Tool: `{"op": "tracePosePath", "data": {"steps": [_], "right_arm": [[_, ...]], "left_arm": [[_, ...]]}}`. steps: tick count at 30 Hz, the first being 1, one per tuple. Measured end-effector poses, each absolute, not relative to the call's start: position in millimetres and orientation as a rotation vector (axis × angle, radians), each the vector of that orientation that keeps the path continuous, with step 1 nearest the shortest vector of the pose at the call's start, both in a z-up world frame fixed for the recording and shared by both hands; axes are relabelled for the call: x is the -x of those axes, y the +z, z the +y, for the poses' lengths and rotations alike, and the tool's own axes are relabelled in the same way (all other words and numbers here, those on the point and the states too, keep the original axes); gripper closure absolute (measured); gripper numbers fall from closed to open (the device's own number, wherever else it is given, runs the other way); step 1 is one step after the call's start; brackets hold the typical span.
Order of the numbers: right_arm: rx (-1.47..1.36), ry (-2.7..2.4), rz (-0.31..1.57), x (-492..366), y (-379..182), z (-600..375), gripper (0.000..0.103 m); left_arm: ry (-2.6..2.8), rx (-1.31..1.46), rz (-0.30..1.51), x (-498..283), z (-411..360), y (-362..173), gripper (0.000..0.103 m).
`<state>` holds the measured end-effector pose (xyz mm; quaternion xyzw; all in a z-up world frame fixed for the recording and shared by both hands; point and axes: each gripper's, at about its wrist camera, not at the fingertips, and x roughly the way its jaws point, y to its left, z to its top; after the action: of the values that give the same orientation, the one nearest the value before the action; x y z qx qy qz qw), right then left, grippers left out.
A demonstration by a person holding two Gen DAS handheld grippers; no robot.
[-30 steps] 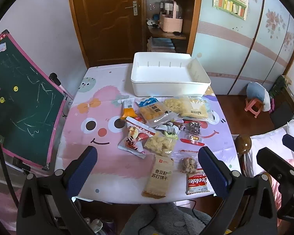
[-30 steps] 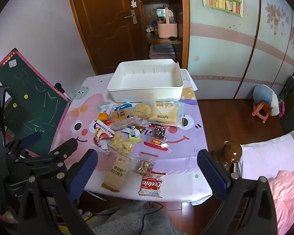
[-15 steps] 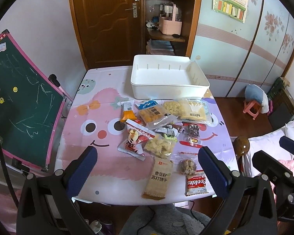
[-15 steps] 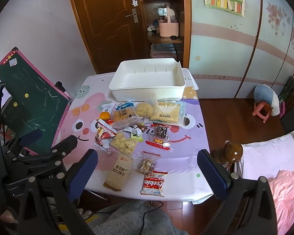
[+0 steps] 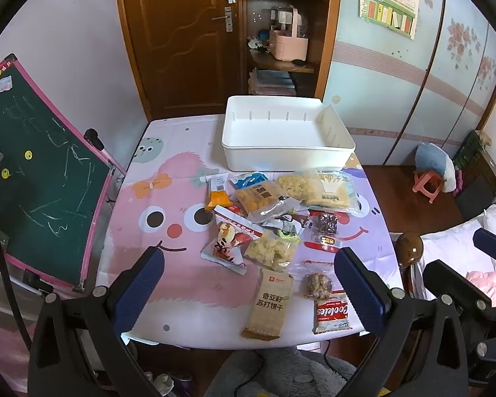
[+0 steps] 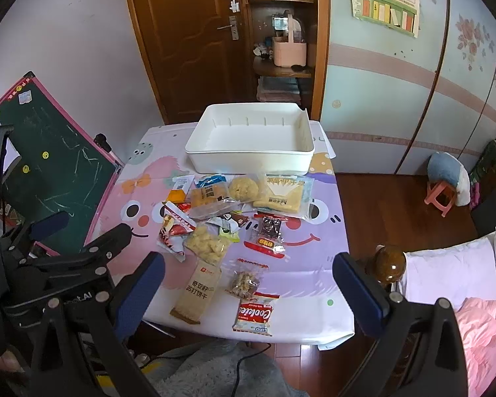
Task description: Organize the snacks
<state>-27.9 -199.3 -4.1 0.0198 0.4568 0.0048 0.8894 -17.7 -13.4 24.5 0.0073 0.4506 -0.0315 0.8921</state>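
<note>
The snack packets (image 5: pixel 274 231) are lying in a loose heap on the worktop (image 5: pixel 168 278), spreading from its middle toward 5 o'clock, and against the earlier frames they are sitting a little lower and nearer in both views while their arrangement is staying as it was. The white plastic bin (image 5: pixel 286 157) is standing at 12 o'clock of the heap, just beyond the farthest packets, with smooth walls and a ribbed inner face. A tan cracker packet (image 5: pixel 269 301) and a red-and-white Cookies packet (image 5: pixel 330 311) are lying nearest, at 6 o'clock by the worktop's near edge.

The left hand-held gripper (image 5: pixel 248 292) is hovering above that near edge with its blue textured pads spread wide and nothing between them. The right hand-held gripper (image 6: pixel 248 294) is hanging likewise, wide open and empty, with the left one's black frame showing at 8 o'clock of its view.

A green chalkboard (image 5: pixel 39 172) with a pink frame is leaning at 9 o'clock of the worktop. A glossy wooden bedpost knob (image 6: pixel 390 263) is standing at 4 o'clock, beside pink bedding (image 6: pixel 479 327).
</note>
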Motion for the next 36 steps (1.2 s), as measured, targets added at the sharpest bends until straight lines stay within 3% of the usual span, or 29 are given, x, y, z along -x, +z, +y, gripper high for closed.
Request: {"op": "tracePosePath", "data": {"steps": [36], "right_arm": [[-0.054,0.012,1.015,35,-25,-200,0.001]], "left_arm": [[-0.089,-0.059,1.016,28,-26,3,0.001]]}}
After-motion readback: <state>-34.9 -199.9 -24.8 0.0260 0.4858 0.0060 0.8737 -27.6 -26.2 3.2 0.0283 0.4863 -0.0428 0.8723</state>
